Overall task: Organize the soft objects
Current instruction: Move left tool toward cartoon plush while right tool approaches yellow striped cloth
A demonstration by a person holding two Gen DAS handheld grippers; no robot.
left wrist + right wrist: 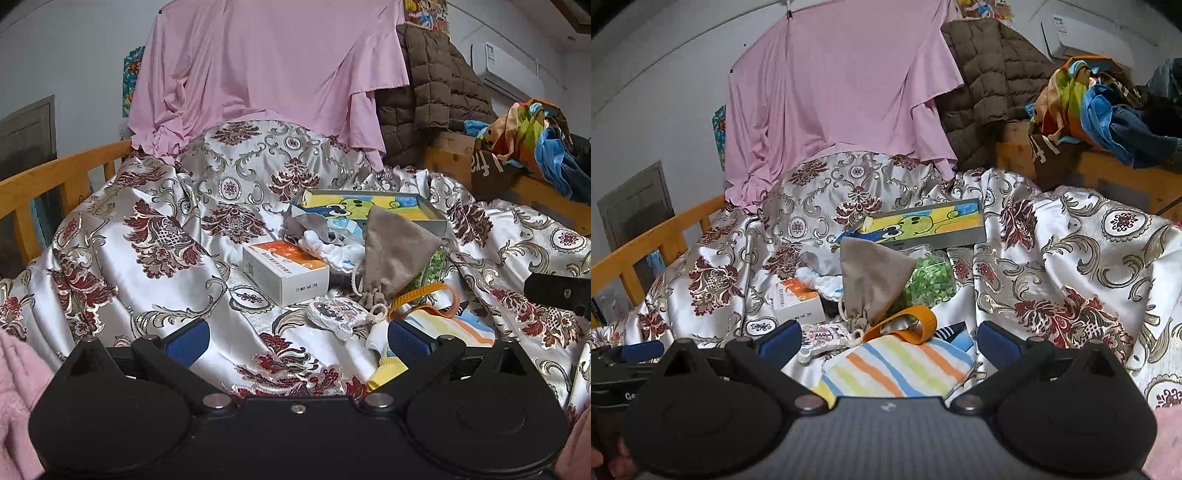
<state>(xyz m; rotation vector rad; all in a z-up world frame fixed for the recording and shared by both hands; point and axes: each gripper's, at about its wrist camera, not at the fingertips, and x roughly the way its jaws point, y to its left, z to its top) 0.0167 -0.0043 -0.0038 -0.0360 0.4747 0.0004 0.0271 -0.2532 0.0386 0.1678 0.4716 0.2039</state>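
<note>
Left wrist view: left tool (297, 341) open, empty, above the brocade bedspread (147, 266); grey drawstring pouch (393, 254) ahead, white-orange box (284, 271) just left of it. Right wrist view: right tool (888, 341) open, empty; striped cloth (897, 367) between its fingers, orange strap (919, 326) just beyond.

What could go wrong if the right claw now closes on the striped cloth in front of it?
The orange strap lies across the striped cloth, so the open right claw may catch it and drag whatever it belongs to. The grey pouch and its cord sit close behind and could snag. The satin bedspread is wrinkled and may be pinched too.
</note>
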